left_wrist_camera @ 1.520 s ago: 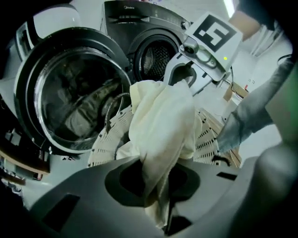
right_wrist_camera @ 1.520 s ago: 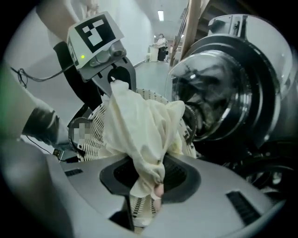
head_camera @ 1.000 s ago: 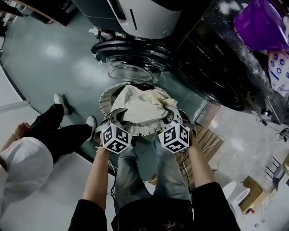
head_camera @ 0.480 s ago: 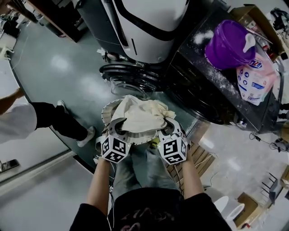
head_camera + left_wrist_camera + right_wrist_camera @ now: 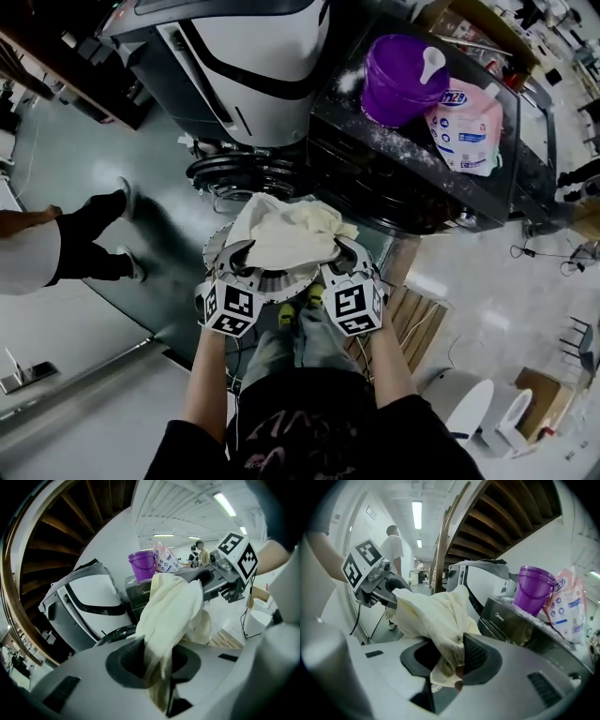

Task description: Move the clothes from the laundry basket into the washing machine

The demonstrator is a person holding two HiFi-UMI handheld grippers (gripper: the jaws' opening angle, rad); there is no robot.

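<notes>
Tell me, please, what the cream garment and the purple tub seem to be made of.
The cream garment: apparently soft matte cloth, possibly cotton; it folds and drapes limply. The purple tub: probably plastic; smooth, evenly coloured wall with a slight sheen.

black top (image 5: 302, 439), pink print, sleeves at elbows; faded jeans (image 5: 314, 342); yellow shoes (image 5: 287, 315). left tongs (image 5: 234, 255), right tongs (image 5: 349, 253): grey, black-white marker cubes (image 5: 230, 309).

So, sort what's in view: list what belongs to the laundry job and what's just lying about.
Job: cream cloth, pinched by left tool and right tool; laundry basket; washing machine.
Lying about: purple bucket; detergent pouch; bystander's legs.
</notes>
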